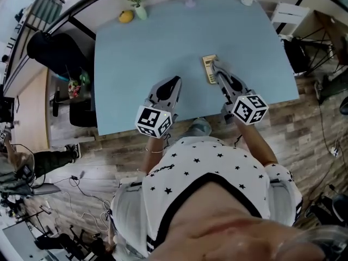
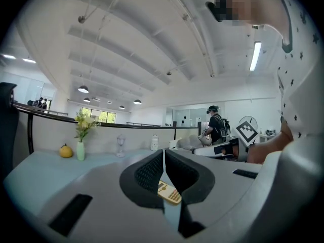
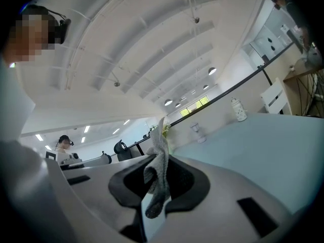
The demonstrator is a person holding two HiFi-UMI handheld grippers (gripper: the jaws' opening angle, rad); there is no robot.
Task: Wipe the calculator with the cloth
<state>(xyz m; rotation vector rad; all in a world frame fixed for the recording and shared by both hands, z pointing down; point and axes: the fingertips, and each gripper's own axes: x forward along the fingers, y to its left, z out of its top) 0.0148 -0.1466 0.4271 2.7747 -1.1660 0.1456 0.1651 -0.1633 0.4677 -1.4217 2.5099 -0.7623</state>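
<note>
- Left gripper point(image 1: 173, 85): jaws pressed together with nothing between them. It lies low over the near part of the blue table point(image 1: 136, 48), pointing away from the person. It is well left of the work and plays no part in it at present.
- Calculator point(image 1: 209, 69): lies flat on the table right of centre, long axis running away from the person. In the left gripper view it shows past the closed jaws as a small cream slab with rows of keys.
- Handling of the calculator, judged: light, rigid plastic that will likely slide on the smooth tabletop under a sideways wipe. Keys give under pressure, so strokes should be light and run along its length. If it skates, pin one short end or a bare edge with the idle left gripper, clear of the keys.
- Cloth point(image 3: 156, 178): grey, knitted, soft and limp. It is pinched mid-length in the right gripper, one end standing above the jaws and the other hanging below. Judged to have good grip on plastic, but only the free ends can wipe.
- Right gripper point(image 1: 216, 67): clamped on the cloth. The forearm reaches forward and slightly inward, and the tips sit at the calculator's right edge. I cannot tell whether the cloth touches the calculator.
</note>
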